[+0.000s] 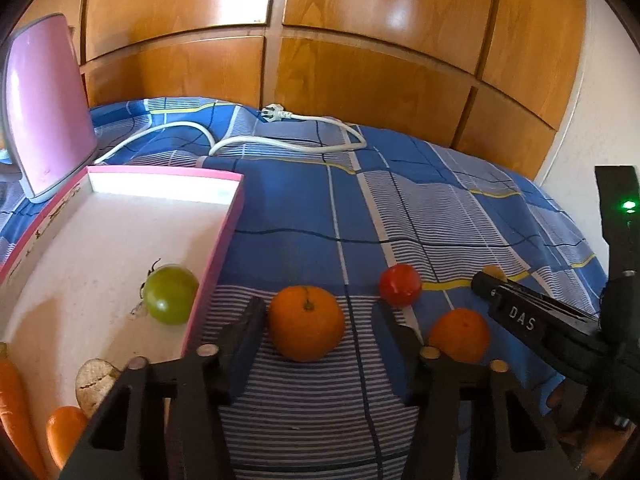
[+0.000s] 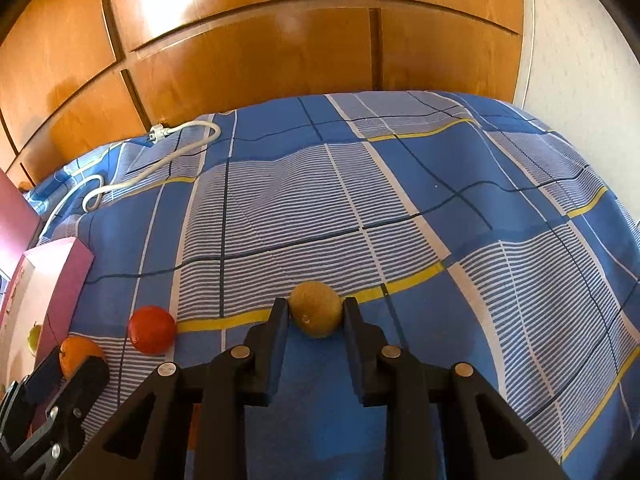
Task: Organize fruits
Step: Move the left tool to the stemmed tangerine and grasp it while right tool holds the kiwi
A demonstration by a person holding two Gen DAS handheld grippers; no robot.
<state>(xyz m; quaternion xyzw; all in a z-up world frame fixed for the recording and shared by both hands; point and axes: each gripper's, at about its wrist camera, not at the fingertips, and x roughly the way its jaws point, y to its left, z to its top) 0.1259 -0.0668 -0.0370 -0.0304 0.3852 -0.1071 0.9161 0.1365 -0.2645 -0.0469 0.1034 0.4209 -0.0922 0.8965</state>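
Right gripper [image 2: 316, 320] clamps the brownish fruit [image 2: 316, 314]; left gripper [image 1: 320, 320], unclenched, flanks the orange [image 1: 306, 328]; next, squeeze and lift toward the box [image 1: 224, 232].

Glossy wooden cabinet [image 1: 360, 40], matt cloth bedsheet [image 1: 400, 220], possibly cardboard tray [image 1: 228, 216].

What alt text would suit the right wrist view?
The right gripper is shut on a small brownish-yellow fruit on a blue checked bedspread. To the left lie a red tomato, an orange and a pink box.
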